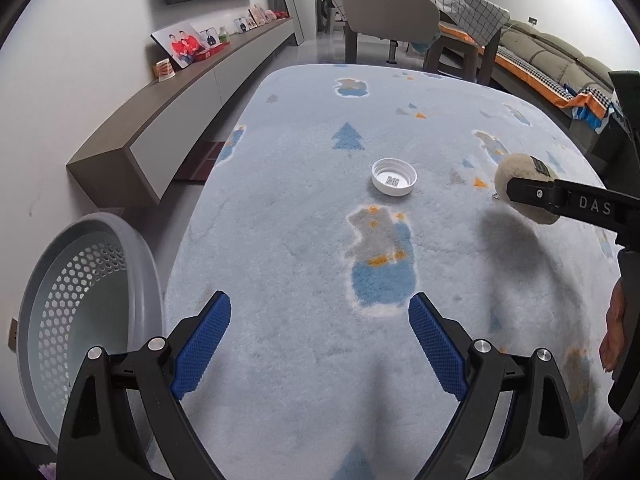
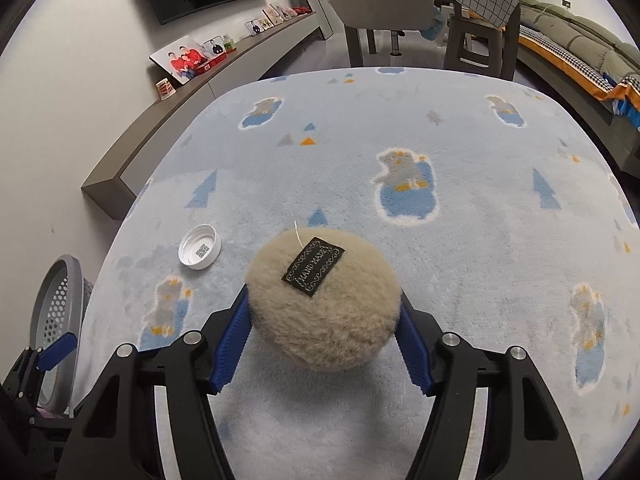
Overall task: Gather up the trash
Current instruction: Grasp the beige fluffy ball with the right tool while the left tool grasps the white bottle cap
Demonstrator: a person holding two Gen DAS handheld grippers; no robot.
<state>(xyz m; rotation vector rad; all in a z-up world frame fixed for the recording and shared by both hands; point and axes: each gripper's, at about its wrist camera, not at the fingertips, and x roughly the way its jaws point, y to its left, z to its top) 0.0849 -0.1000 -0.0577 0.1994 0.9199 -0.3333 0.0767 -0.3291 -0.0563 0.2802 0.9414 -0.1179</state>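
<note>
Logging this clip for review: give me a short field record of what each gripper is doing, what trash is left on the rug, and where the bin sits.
left gripper: open, empty, above the rug
right gripper: jaws shut on the fluffy beige ball
fluffy beige ball: held off the rug, black label on top
white cap: lying open side up on the rug, apart from both grippers
rug: pale blue, printed with bears and trees
grey basket: perforated, off the rug's left edge; contents not visible
</note>
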